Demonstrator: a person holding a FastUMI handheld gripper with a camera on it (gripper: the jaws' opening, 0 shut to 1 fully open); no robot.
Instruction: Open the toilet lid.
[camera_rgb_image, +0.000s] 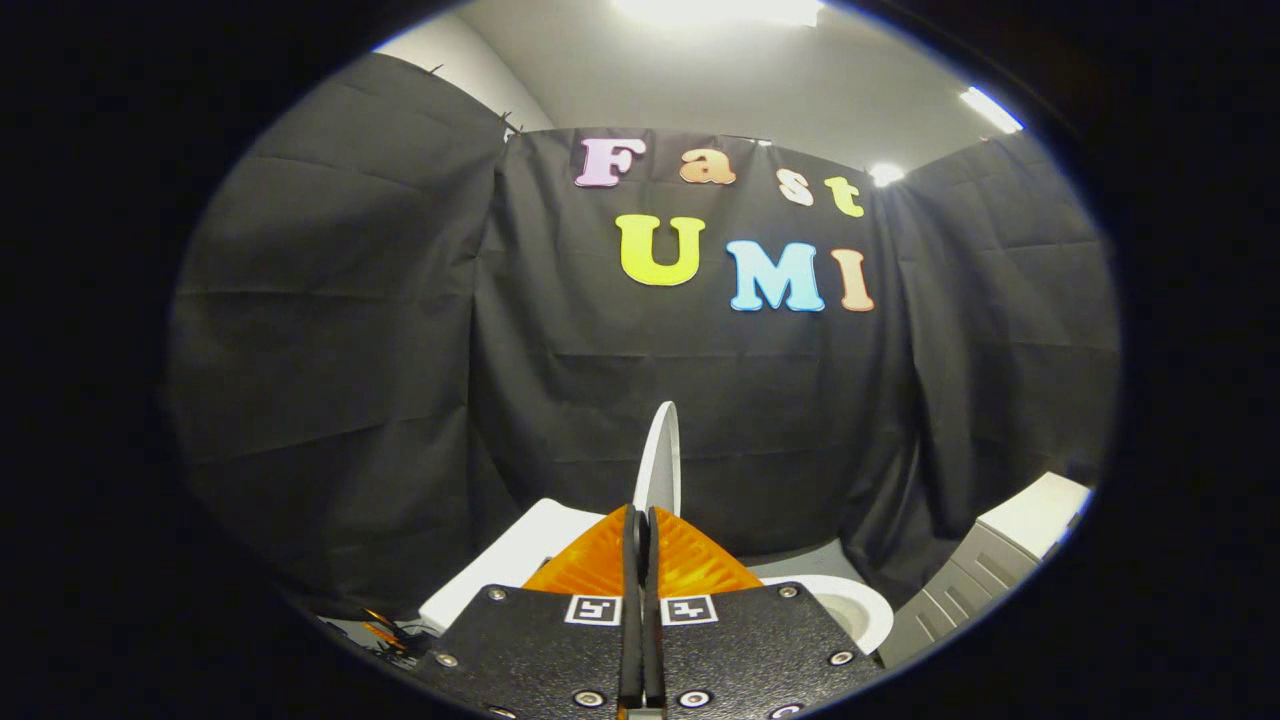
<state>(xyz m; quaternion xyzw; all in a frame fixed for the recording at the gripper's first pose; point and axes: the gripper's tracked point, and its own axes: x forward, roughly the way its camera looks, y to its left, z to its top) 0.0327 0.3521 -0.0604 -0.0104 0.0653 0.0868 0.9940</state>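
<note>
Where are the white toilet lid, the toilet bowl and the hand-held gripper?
White plastic toilet lid (662, 460): gripper view, on its raised edge, standing up between the fingers.
White toilet bowl (858, 607): gripper view, on its rim, beside the fingers.
Hand-held gripper (640, 525): gripper view, between its fingertips, closed on the lid's edge.

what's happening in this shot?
A hand-held gripper is raising a toilet lid. Its fingers are closed together on the lid's edge, and the lid stands edge-on, nearly upright, just ahead of them. The white toilet bowl lies open below to one side, the tank to the other.
</note>
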